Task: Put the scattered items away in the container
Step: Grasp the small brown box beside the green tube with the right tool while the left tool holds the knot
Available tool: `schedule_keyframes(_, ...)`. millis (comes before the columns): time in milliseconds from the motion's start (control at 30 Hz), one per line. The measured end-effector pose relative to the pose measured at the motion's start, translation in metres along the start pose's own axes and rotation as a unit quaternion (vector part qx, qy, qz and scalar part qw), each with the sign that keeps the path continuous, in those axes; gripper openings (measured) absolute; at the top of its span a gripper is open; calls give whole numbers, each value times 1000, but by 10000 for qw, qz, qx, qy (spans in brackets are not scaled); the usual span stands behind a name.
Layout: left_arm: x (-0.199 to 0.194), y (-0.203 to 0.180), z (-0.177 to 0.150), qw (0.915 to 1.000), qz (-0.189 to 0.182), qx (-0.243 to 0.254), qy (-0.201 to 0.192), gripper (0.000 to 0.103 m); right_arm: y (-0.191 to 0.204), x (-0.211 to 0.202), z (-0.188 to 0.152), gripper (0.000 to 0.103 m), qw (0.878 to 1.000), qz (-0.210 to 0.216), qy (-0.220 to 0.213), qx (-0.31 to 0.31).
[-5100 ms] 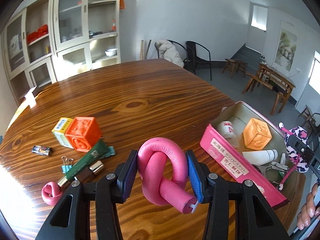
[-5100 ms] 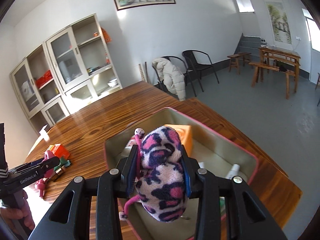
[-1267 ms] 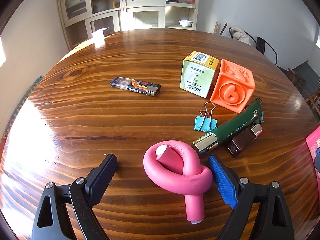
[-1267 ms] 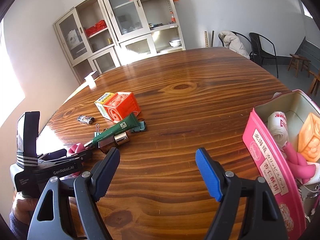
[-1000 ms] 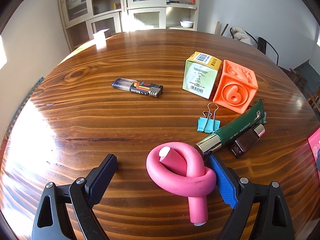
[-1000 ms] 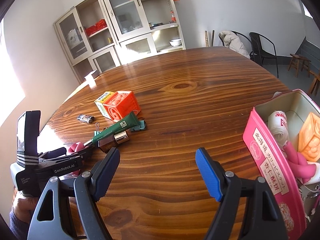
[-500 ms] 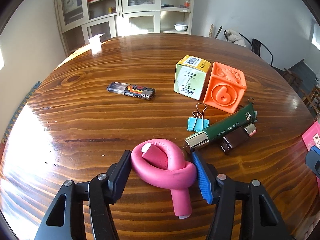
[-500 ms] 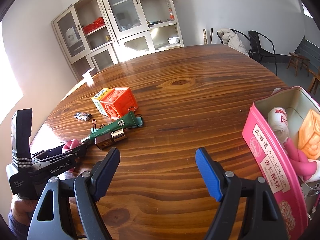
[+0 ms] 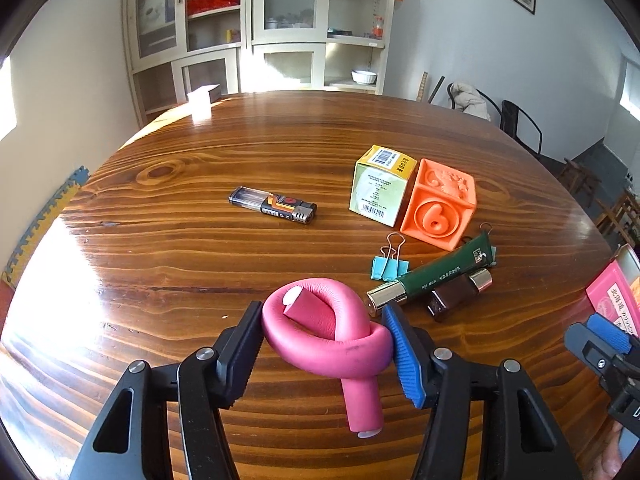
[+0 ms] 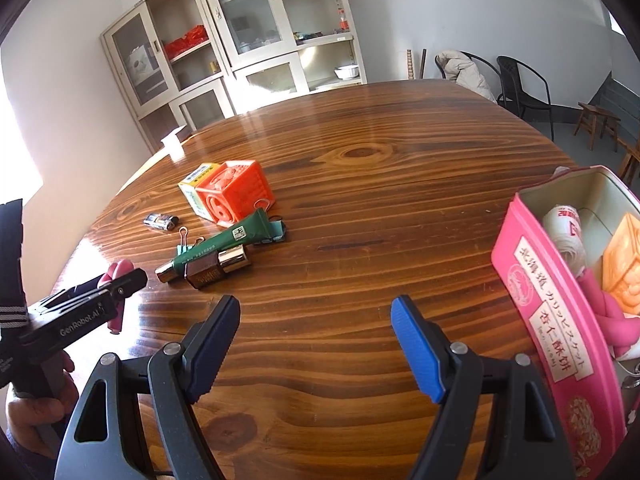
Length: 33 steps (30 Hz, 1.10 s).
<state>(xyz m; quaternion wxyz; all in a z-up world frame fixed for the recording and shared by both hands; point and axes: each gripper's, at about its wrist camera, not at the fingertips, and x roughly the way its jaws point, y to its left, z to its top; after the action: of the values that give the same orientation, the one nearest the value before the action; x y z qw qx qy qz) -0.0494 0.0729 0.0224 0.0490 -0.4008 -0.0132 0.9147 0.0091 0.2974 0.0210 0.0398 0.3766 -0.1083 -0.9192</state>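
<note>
My left gripper (image 9: 326, 344) is shut on a pink knotted foam tube (image 9: 328, 336), held just above the wooden table (image 9: 180, 248). It also shows in the right wrist view (image 10: 116, 270) at the left. My right gripper (image 10: 316, 344) is open and empty over the table. The pink tin (image 10: 560, 320) stands at the right, with a pink foam tube (image 10: 612, 316), an orange cube (image 10: 624, 268) and a white roll (image 10: 566, 232) inside. On the table lie a lighter (image 9: 274, 206), a yellow-green box (image 9: 380, 184), an orange cube (image 9: 440, 208), blue binder clips (image 9: 390, 266), a green tube (image 9: 432, 280) and a brown bottle (image 9: 458, 294).
A glass-door cabinet (image 9: 256, 28) stands against the far wall. A white card (image 9: 200, 96) sits at the table's far edge. Chairs (image 10: 516, 80) stand beyond the table on the right. The tin's corner (image 9: 612, 288) shows at the right of the left wrist view.
My left gripper has closed on the pink knotted tube and lifted it slightly off the table. My right gripper stays open, having let go of the spotted plush earlier.
</note>
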Motion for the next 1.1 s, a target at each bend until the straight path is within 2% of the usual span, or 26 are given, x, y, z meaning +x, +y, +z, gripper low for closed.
schedule_keyframes(333, -15, 10, 3, 9996, -109, -193, -173, 62, 48, 30, 14, 81, 9935, 155, 359, -1070)
schedule_keyframes(500, -20, 15, 4, 9992, -146, -284, -231, 62, 68, 56, 18, 81, 9899, 263, 629, -1241)
schedule_keyframes(933, -26, 18, 4, 9988, -236, -334, -271, 62, 90, 89, 26, 81, 9867, 181, 786, -1415)
schedule_keyframes(1000, -26, 18, 4, 9988, -234, -329, -265, 62, 90, 90, 26, 77, 9861, 117, 770, -1469)
schedule_keyframes(1067, -26, 18, 4, 9988, -232, -328, -263, 62, 93, 90, 24, 64, 9843, -15, 727, -1609)
schedule_keyframes(1100, -26, 17, 3, 9989, -231, -324, -262, 62, 93, 89, 24, 64, 9841, -9, 727, -1624)
